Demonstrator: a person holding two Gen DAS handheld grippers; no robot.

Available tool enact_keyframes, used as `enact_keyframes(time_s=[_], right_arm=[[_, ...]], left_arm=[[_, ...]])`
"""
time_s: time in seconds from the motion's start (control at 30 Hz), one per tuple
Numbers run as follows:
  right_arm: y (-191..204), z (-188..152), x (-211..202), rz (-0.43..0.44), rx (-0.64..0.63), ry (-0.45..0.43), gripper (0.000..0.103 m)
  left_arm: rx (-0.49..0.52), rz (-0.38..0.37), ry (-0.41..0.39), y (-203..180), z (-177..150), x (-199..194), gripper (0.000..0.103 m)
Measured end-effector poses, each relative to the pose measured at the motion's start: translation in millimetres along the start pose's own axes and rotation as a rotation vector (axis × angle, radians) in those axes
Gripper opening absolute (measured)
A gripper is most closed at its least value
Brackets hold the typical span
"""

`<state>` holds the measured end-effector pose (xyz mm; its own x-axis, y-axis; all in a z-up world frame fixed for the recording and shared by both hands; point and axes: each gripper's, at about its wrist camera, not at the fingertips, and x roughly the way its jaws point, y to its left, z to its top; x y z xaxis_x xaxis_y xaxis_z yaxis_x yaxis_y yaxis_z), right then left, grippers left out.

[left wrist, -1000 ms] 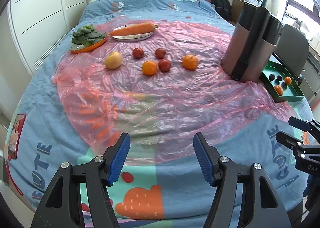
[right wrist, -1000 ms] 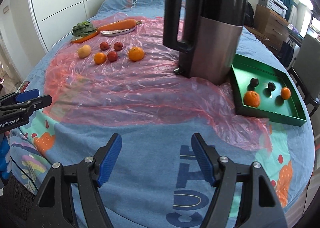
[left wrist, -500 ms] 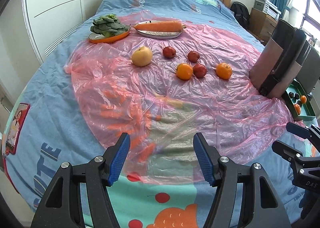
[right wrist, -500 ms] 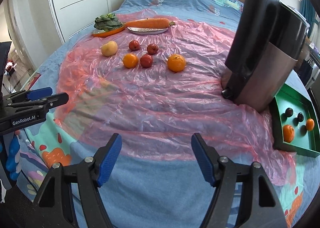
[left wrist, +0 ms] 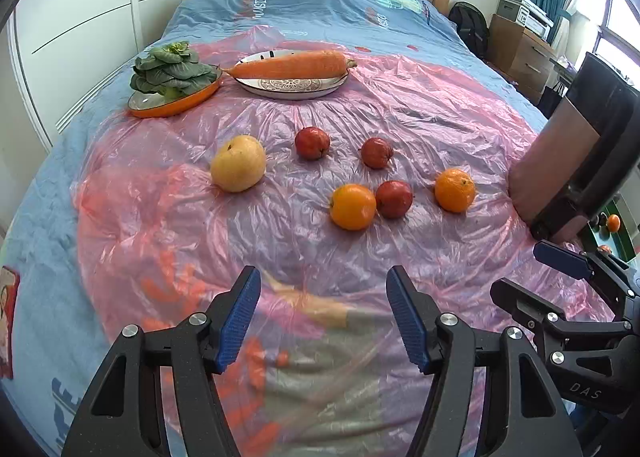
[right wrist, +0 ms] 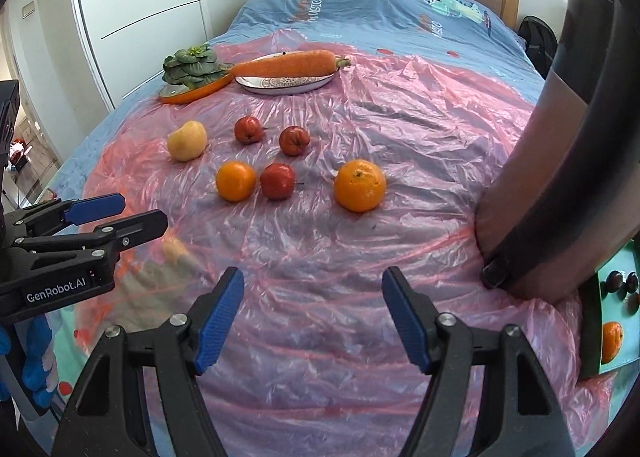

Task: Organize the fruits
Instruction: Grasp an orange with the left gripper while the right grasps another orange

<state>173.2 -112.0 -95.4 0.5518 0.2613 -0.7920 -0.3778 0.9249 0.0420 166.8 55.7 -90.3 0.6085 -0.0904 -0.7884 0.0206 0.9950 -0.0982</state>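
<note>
Both grippers, left gripper (left wrist: 322, 317) and right gripper (right wrist: 312, 315), jaws spread and empty, have closed in on the round orange citrus fruit (right wrist: 360, 185) beside the tall steel kettle (right wrist: 560, 177); picking can begin.

Empty left claw (left wrist: 322, 319) above perhaps-blurred sheet (left wrist: 304, 249)

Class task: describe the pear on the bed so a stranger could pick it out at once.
Find the pink plastic sheet spread over the bed, with two plates at its far edge. Just in front of the orange plate of greens lies a loose cluster of fruit. The pear sits at its left end: the only pale yellow piece, larger than the red fruits and oranges beside it.
</note>
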Motion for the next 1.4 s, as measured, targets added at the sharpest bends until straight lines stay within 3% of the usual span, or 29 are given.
enact_keyframes(time_s=[0.23, 0.57, 0.63, 0.77, 0.9, 1.07, 1.13, 1.4], right_arm=[[-20, 31, 35, -0.027, 0.027, -0.017, 0.103], [-30, 45, 73, -0.055, 0.053, -0.014, 0.103], [-32, 47, 79, -0.060, 0.060, -0.010, 0.095], [-34, 50, 90, -0.055, 0.065, -0.002, 0.088], [-35, 49, 97, -0.042, 0.064, 0.007, 0.080], [-35, 50, 102, -0.033, 0.057, 0.014, 0.060], [-36, 50, 103, -0.028, 0.054, 0.015, 0.059], [-36, 53, 97, -0.019, 0.059, 0.007, 0.058]], left_arm=[[-0.003, -0.028, 0.029, -7, 18, 40, 0.059], [-0.005, -0.019, 0.051, -6, 28, 72, 0.057], [-0.006, -0.023, 0.051, -7, 29, 75, 0.055], [0.006, -0.030, 0.058, -9, 30, 82, 0.044], [-0.003, -0.032, 0.063, -8, 32, 87, 0.043], [0.001, -0.030, 0.064, -11, 35, 91, 0.039], [0.000, -0.026, 0.066, -11, 36, 93, 0.035], [-0.017, -0.030, 0.061, -9, 38, 88, 0.034]])
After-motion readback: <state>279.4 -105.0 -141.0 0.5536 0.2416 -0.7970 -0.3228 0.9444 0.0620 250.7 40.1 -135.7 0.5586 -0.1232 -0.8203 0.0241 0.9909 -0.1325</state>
